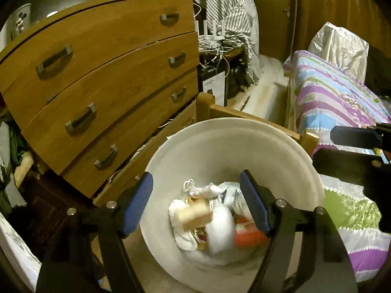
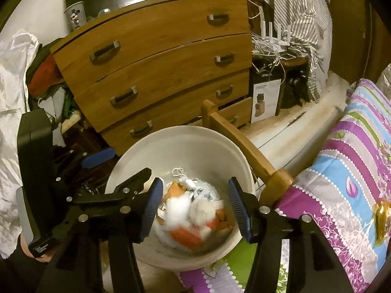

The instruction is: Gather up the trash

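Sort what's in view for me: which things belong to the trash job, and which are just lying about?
Job:
white trash bin
trash inside it
left gripper, open above the bin
right gripper, open above the bin

Lying about:
chest of drawers
patterned bedspread
cartoon cup
striped cloth

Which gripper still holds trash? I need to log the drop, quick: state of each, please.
Left gripper: open, nothing between its fingers, above the white bin.
Right gripper: open, empty, over the same bin.
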Action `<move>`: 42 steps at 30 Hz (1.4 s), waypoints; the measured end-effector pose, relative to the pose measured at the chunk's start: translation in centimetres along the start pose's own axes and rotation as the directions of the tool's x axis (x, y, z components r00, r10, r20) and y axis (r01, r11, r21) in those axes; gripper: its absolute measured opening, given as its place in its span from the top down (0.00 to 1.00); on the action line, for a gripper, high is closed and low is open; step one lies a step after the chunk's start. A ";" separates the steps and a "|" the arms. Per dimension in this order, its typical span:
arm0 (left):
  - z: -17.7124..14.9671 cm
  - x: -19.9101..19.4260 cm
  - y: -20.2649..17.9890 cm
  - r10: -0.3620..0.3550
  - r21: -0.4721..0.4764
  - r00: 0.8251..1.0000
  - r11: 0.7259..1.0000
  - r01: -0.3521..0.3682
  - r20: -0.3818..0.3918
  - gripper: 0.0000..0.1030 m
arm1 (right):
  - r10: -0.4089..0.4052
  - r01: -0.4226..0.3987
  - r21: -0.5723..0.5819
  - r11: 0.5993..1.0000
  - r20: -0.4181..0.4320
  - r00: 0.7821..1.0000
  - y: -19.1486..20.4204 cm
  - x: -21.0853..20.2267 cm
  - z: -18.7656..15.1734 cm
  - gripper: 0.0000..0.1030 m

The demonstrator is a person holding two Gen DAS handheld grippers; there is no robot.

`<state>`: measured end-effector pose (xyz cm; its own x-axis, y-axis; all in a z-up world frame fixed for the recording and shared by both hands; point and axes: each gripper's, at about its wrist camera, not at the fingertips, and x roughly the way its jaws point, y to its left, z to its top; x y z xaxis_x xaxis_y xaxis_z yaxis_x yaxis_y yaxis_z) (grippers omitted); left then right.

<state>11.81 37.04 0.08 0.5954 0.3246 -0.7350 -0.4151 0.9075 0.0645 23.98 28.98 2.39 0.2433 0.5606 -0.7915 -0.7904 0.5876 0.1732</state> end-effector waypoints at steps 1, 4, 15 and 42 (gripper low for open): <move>0.0 0.0 0.0 0.001 -0.001 1.000 1.000 -0.001 0.000 0.32 | -0.002 0.002 -0.001 1.000 -0.001 1.000 0.0 0.1 0.0 0.45; 0.1 0.0 0.1 0.001 -0.004 1.000 1.000 -0.001 0.003 0.32 | -0.011 0.011 -0.010 1.000 0.001 1.000 0.2 0.1 -0.1 0.45; -0.3 -1.2 0.3 0.053 -0.012 0.998 0.999 -0.053 0.034 0.24 | -0.073 0.073 -0.007 0.997 0.055 0.996 -0.2 -1.7 -1.0 0.21; -2.7 -7.0 -0.8 0.115 -0.039 0.968 0.993 -0.109 0.223 0.06 | -0.321 0.292 0.137 0.947 0.331 0.887 -2.5 -12.3 -8.3 0.05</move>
<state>6.09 33.33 3.38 0.6818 0.4782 -0.5536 -0.5043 0.8555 0.1178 18.30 15.71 6.81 0.6559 0.5019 -0.5638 -0.6004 0.7996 0.0134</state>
